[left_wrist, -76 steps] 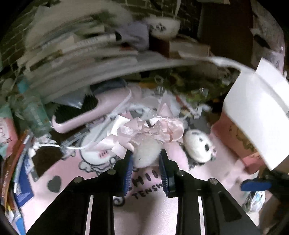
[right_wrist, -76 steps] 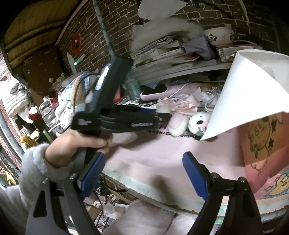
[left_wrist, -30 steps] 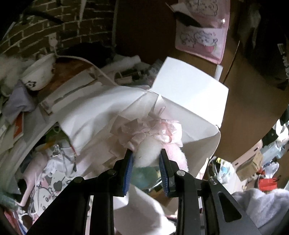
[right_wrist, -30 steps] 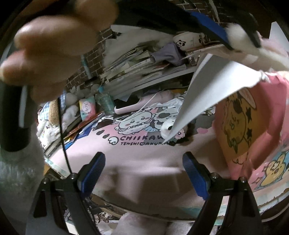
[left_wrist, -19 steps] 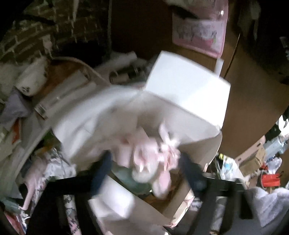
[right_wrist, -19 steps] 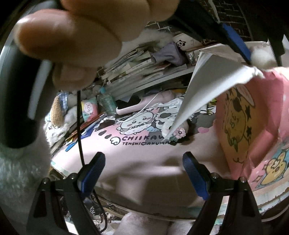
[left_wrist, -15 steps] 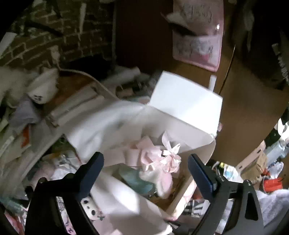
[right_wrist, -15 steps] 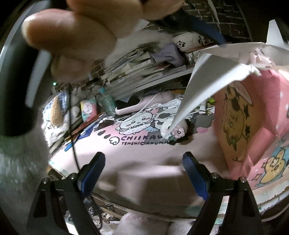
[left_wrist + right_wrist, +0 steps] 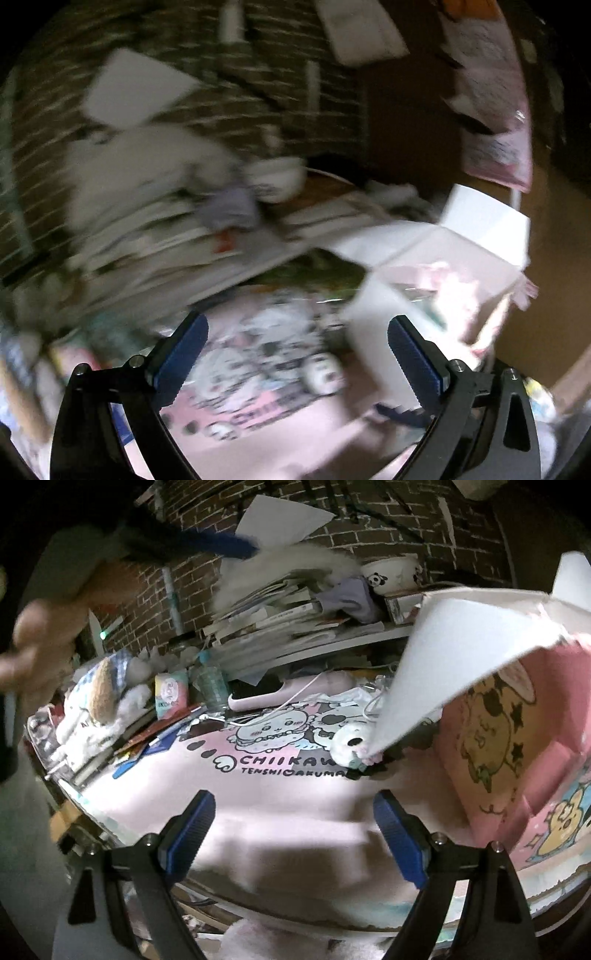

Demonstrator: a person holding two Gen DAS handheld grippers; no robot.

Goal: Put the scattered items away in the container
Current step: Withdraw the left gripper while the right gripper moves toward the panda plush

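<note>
My left gripper (image 9: 295, 350) is open and empty, high above the pink printed mat (image 9: 258, 417); its view is blurred by motion. The pink cardboard box (image 9: 476, 273) with white flaps stands open at the right, and the pink bow plush (image 9: 456, 295) lies inside it. A white panda plush (image 9: 323, 371) lies on the mat next to the box. My right gripper (image 9: 295, 834) is open and empty, low over the mat's (image 9: 295, 812) near edge. The panda plush (image 9: 349, 744) sits by the box's white flap (image 9: 454, 664); the box's pink side (image 9: 517, 746) is at the right. The left gripper passes overhead, blurred.
A pink hairbrush (image 9: 288, 692) with a white cable lies at the back of the mat. A shelf of stacked books (image 9: 288, 620) and a panda bowl (image 9: 391, 574) stand against the brick wall. Bottles, packets and plush toys (image 9: 110, 698) crowd the left edge.
My left gripper opened and let the pink bow plush drop into the box. It has since pulled back and swung left. My right gripper has stayed open and nearly still.
</note>
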